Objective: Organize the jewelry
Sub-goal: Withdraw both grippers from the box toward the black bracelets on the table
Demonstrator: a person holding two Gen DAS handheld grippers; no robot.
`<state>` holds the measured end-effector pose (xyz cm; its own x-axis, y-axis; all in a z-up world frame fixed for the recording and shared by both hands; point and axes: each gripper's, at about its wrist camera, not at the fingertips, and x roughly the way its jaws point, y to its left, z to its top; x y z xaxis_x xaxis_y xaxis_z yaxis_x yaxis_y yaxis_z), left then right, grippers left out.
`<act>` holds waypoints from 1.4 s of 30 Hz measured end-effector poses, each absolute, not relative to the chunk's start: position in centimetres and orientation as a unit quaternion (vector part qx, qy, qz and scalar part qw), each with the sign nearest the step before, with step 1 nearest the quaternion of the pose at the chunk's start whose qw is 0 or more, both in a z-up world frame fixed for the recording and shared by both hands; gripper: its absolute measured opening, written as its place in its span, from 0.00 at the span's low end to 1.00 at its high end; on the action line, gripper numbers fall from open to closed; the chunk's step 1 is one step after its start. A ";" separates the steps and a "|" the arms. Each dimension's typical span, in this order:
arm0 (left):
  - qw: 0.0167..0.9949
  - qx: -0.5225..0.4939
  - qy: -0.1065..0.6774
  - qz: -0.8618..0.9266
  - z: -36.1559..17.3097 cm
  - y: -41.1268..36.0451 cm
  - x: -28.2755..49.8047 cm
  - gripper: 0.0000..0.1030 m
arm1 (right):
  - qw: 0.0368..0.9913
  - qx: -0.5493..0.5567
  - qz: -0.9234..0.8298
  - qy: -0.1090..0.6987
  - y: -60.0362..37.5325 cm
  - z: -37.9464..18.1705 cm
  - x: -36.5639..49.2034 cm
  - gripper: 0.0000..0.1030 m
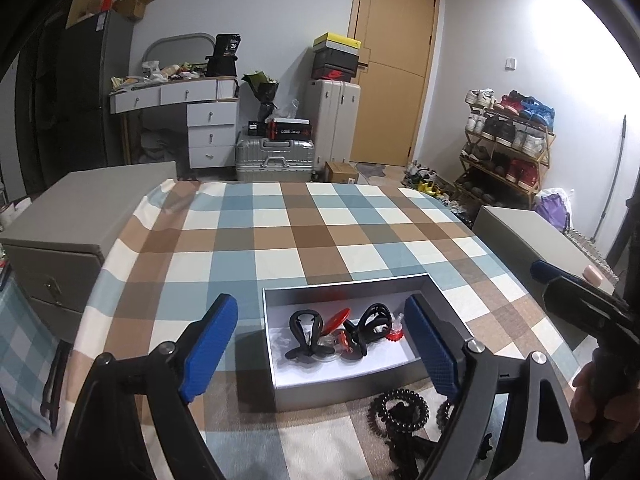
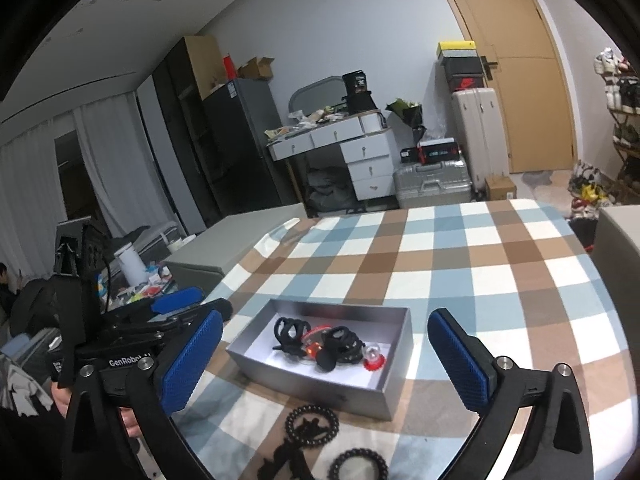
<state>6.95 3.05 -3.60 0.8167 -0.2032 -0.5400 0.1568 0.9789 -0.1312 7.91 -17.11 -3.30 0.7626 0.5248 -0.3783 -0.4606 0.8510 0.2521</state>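
A grey open box [image 1: 344,392] [image 2: 320,384] sits on the checked tablecloth. Inside lie black hair claws [image 1: 306,334] [image 2: 290,334], a red clip [image 1: 336,320] and a small red-based trinket [image 2: 374,360]. Black beaded bracelets [image 1: 398,406] [image 2: 312,426] and a second ring [image 2: 360,464] lie on the cloth in front of the box. My left gripper [image 1: 320,352] is open and empty, hovering over the box. My right gripper [image 2: 324,360] is open and empty, just short of the box; it also shows at the right of the left wrist view [image 1: 568,284].
The checked table [image 1: 280,232] [image 2: 460,260] is flanked by grey cabinets [image 1: 72,216] [image 1: 532,240]. Beyond are suitcases [image 1: 276,160], a drawer desk [image 1: 200,120], a shoe rack [image 1: 508,148] and a door.
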 end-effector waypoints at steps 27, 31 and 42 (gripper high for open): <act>0.947 -0.003 0.309 -0.088 -7.6 1.6 1.9 0.97 | 0.935 0.020 0.207 0.286 -19.2 -9.3 2.6 1.00; 0.942 -0.003 0.324 -0.087 -8.3 1.5 1.6 0.97 | 0.926 0.012 0.205 0.316 -18.7 -10.7 3.5 1.00; 0.931 -0.007 0.354 -0.090 -9.8 1.3 1.4 0.97 | 0.912 0.002 0.197 0.359 -16.9 -12.8 5.2 0.96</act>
<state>1.45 1.30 -9.76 0.7334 -0.1735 -0.6573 0.1633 0.9835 -0.0774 5.22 -16.91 -12.79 0.6644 0.3606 -0.6546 -0.3574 0.9226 0.1456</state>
